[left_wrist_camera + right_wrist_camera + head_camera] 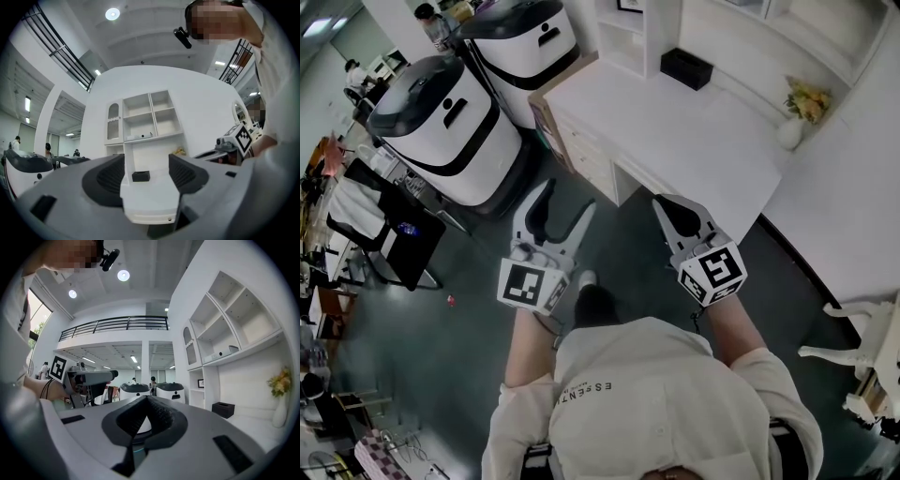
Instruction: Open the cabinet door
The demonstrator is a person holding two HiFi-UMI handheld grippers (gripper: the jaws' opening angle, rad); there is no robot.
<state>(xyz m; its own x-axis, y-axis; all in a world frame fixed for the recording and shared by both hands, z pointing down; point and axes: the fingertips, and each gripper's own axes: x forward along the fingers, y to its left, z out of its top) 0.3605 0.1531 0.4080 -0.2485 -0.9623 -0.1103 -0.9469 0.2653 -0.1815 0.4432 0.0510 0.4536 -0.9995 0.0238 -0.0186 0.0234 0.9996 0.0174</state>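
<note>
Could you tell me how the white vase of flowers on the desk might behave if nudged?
The vase looks narrow, with flowers above, so it would probably tip easily. Its smooth white look suggests ceramic, so it is likely slippery and breakable.

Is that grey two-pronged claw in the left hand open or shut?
Open: the grey left gripper has its jaws spread wide apart, with nothing held between them.

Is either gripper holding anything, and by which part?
Nothing is held: the left gripper stands open and empty, the right gripper is shut on nothing.
</note>
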